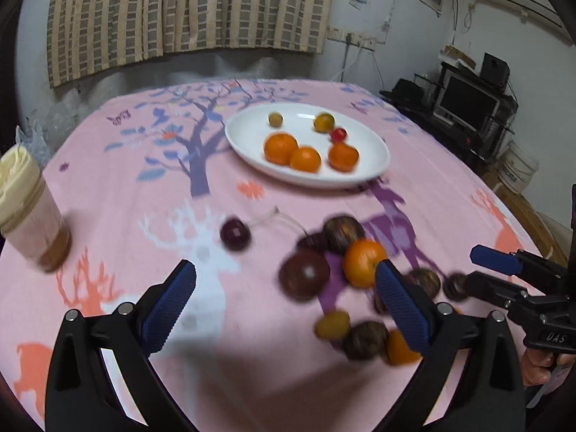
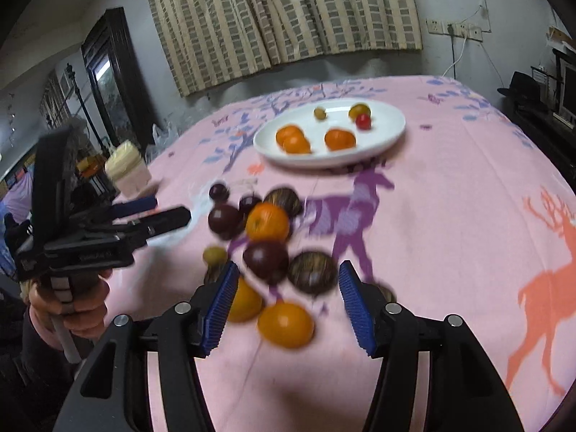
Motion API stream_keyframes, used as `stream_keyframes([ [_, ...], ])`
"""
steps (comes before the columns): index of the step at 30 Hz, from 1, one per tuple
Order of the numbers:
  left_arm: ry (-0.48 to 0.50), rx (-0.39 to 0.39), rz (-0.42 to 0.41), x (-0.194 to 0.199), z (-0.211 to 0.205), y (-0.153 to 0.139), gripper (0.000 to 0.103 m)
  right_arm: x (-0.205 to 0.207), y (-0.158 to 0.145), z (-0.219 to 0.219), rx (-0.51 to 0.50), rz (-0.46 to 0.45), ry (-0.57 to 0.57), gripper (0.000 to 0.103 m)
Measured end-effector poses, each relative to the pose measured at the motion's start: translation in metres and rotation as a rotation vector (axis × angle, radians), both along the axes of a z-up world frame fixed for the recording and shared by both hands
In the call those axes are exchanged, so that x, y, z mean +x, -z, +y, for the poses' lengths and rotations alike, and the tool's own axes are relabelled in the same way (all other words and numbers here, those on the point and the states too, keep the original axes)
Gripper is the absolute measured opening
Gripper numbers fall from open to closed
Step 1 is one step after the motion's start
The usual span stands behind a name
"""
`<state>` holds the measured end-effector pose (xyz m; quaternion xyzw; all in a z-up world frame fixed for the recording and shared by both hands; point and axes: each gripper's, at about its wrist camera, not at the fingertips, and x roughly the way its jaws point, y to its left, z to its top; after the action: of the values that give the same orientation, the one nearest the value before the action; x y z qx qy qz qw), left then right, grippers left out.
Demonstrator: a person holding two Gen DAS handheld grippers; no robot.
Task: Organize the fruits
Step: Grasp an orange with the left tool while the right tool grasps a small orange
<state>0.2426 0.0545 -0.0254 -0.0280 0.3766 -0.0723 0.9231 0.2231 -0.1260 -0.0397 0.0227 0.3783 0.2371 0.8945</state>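
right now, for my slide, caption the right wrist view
Open right tongs above loose oranges and plums on a pink tablecloth; white plate of fruit beyond.

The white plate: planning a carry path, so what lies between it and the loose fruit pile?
In both wrist views, only bare pink tablecloth separates the white plate from the fruit pile.

On the white plate [image 1: 374,151]: three oranges [image 1: 280,148], two small yellow-green fruits [image 1: 275,119], one red cherry tomato [image 1: 338,135]. Loose on the pink surface [image 2: 450,198], about three more oranges [image 2: 267,222]; the dark fruits [image 2: 265,257] blur too much to count.
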Motion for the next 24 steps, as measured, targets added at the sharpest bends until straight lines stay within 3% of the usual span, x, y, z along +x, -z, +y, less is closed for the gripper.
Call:
stream_keyframes([
  [6, 0.032, 0.03, -0.034, -0.036, -0.01, 0.006, 0.098, -0.009, 0.017, 0.008, -0.08, 0.036, 0.016, 0.059],
  [9, 0.013, 0.05, -0.065, -0.042, -0.01, 0.002, 0.098, -0.007, 0.026, 0.01, -0.092, 0.086, 0.014, 0.055],
  [15, 0.003, 0.04, -0.053, -0.042, -0.005, 0.002, 0.098, -0.005, 0.028, 0.014, -0.115, 0.092, 0.01, 0.053],
  [18, 0.002, 0.042, -0.06, -0.043, -0.005, 0.0, 0.098, -0.003, 0.028, 0.018, -0.108, 0.105, -0.011, 0.053],
  [21, 0.003, 0.043, -0.068, -0.044, -0.004, -0.001, 0.098, 0.0, 0.029, 0.016, -0.105, 0.121, 0.001, 0.04],
  [24, 0.017, 0.037, -0.059, -0.044, -0.005, 0.0, 0.098, 0.003, 0.03, 0.006, -0.024, 0.146, 0.002, 0.039],
])
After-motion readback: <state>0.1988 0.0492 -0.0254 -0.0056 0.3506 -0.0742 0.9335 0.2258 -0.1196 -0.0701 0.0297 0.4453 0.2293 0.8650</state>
